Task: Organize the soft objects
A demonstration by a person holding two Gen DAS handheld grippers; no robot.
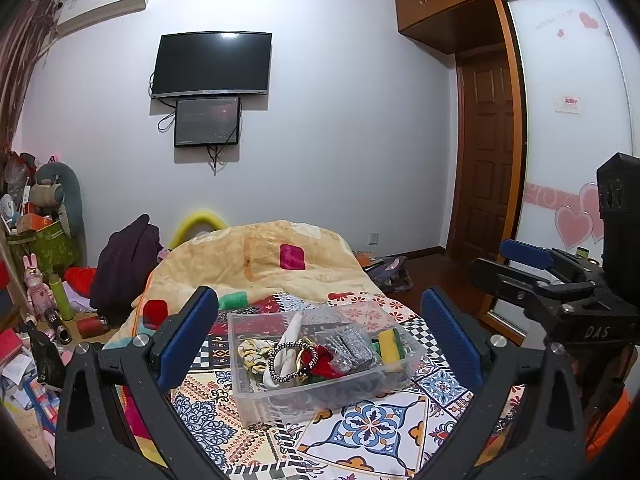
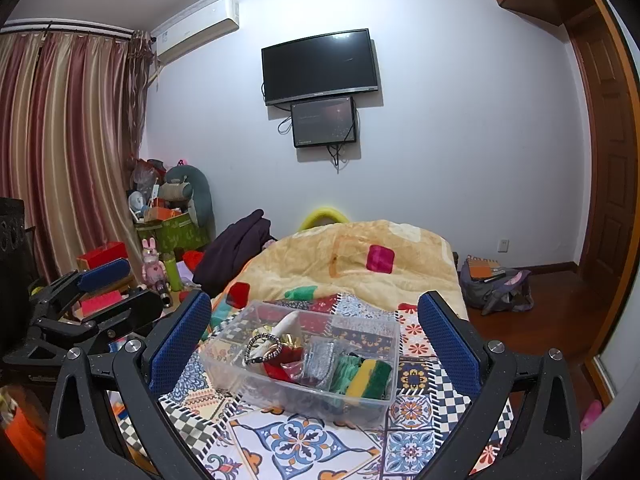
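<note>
- Bedroom: a bed (image 1: 360, 432) under a patterned cover is filling the foreground, a yellow quilt (image 1: 256, 256) is lying heaped behind, and a TV (image 1: 213, 63) is hanging on the far wall.
- A clear bin (image 1: 320, 364) is sitting on the cover, squarely ahead of both cameras.
- Soft things are lying inside it together: a sponge (image 2: 370, 378), a silver mesh piece (image 1: 350, 350), a beaded band (image 1: 292, 362), a red cloth (image 1: 320, 366), and a patterned scrunchie (image 1: 256, 354).
- None is showing loose on the cover near the bin.
- Left claw (image 1: 320, 332) is hanging wide open and empty, framing the bin.
- Right claw (image 2: 316, 336) is likewise gaping, holding nothing.
- Judgement: this is fitting either items gathered in, or a full bin waiting for sorting out.
</note>
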